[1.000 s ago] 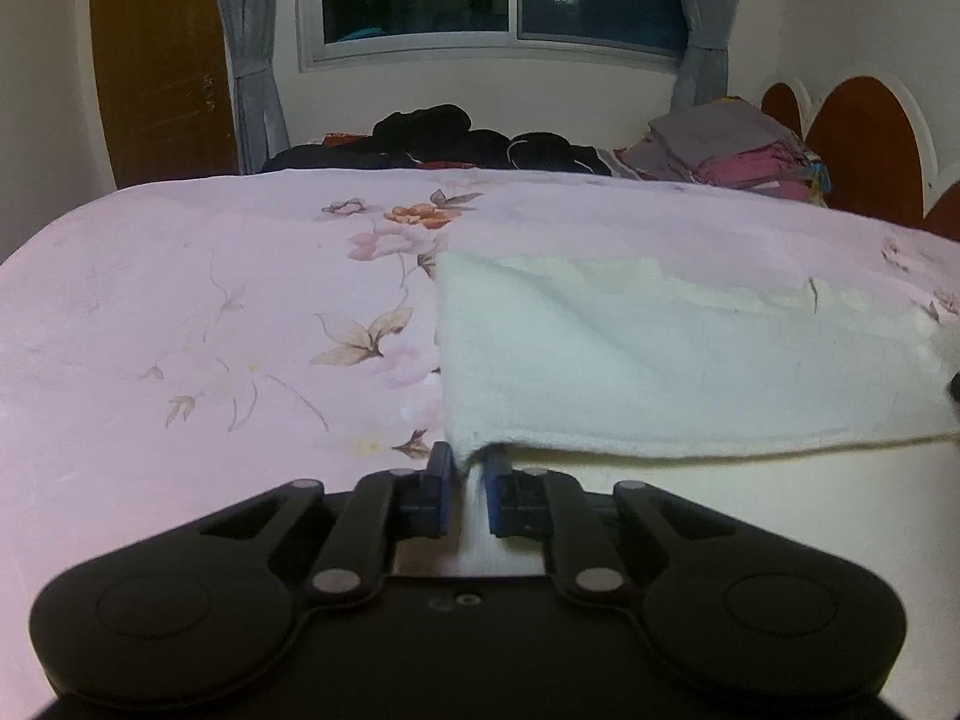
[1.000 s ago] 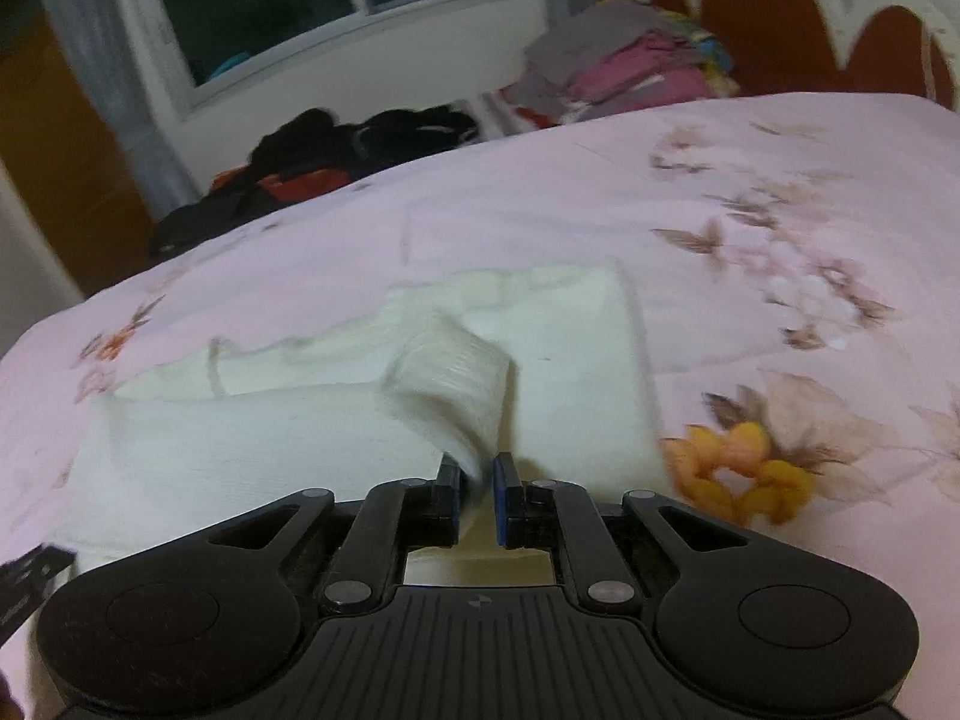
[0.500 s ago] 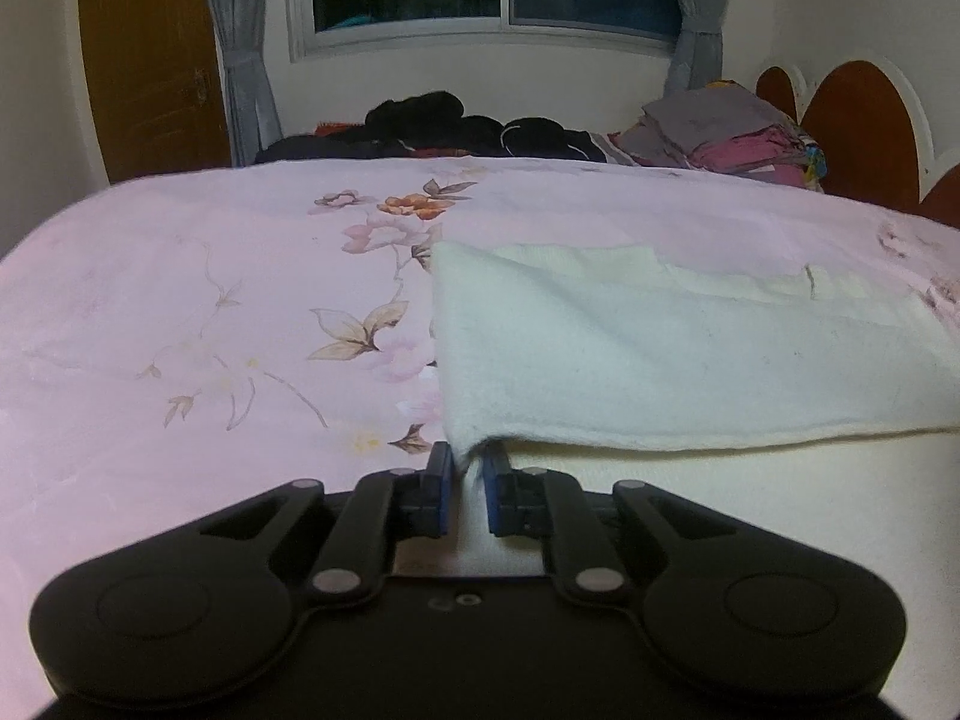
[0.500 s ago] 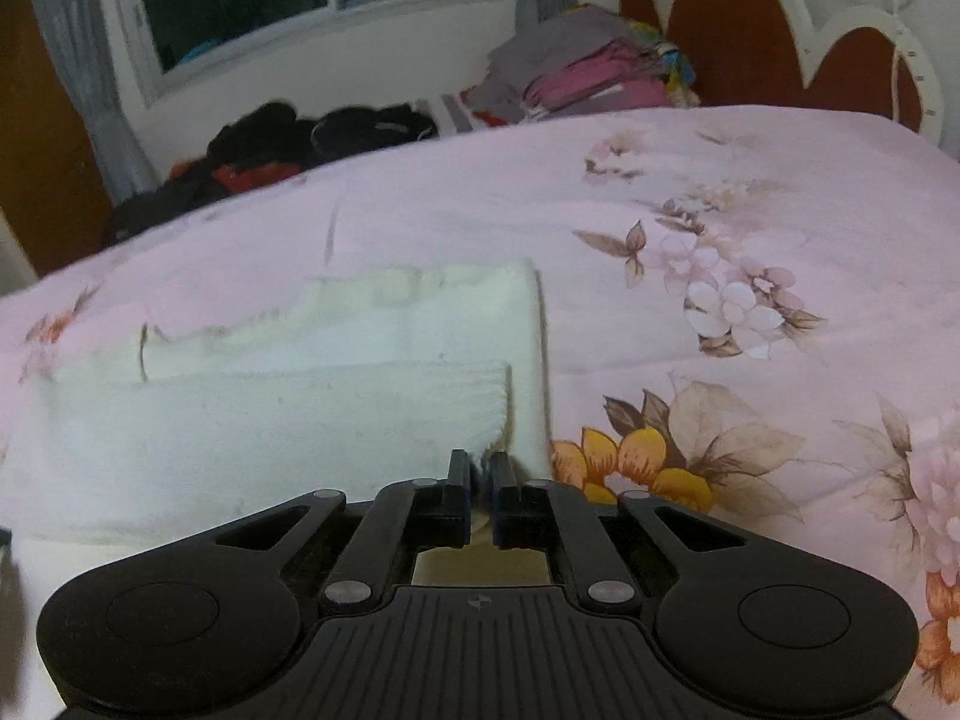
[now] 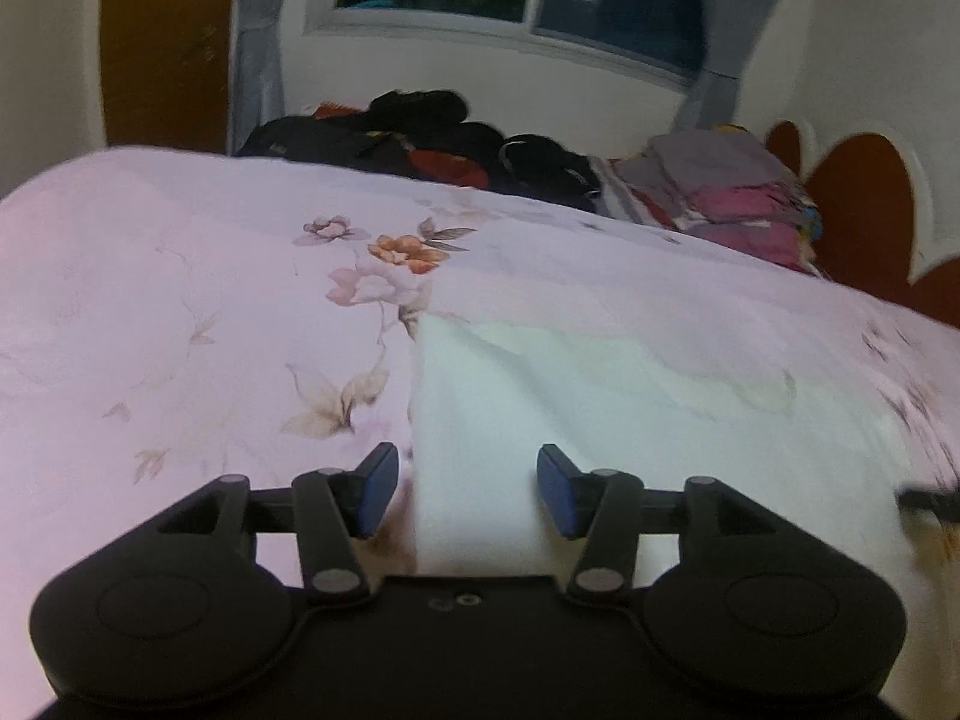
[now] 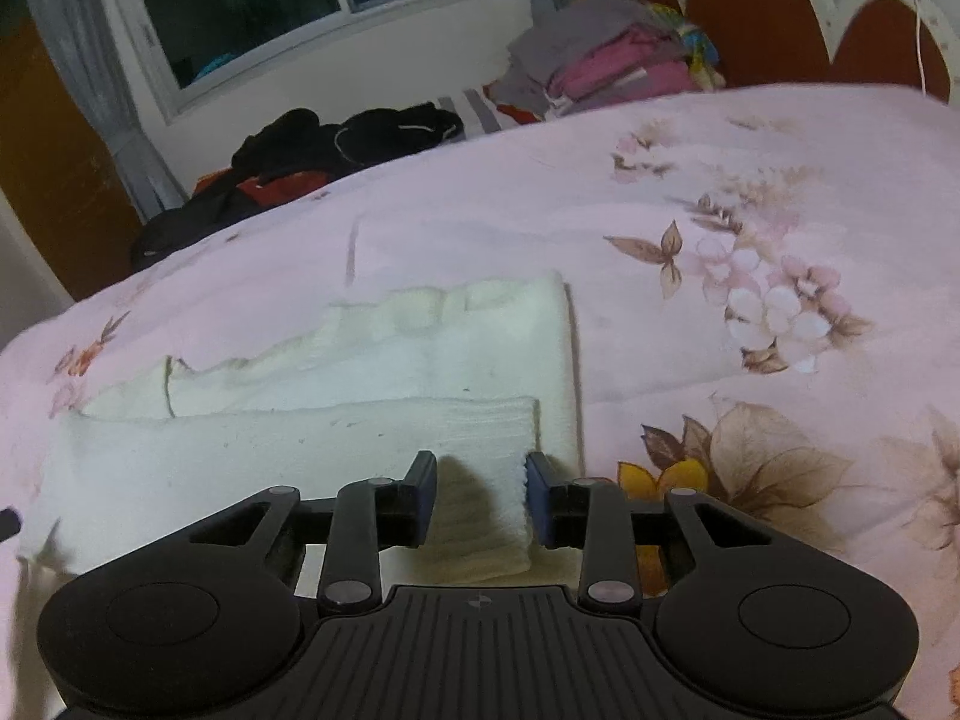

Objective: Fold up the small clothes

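We find the white garment (image 6: 372, 420) lying folded lengthwise on the pink bedspread (image 6: 720, 180). Both the left hand-held gripper (image 5: 465, 489) and right hand-held gripper (image 6: 480, 495) are opening, releasing its near edge. Next, we judge, comes a crosswise fold.

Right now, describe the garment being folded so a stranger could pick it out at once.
Start from the wide bed with the pink floral bedspread. Its far edge holds a heap of dark clothes and a folded grey and pink stack. The white garment lies alone on the near side, part folded, the only pale fuzzy piece, just ahead of both grippers.
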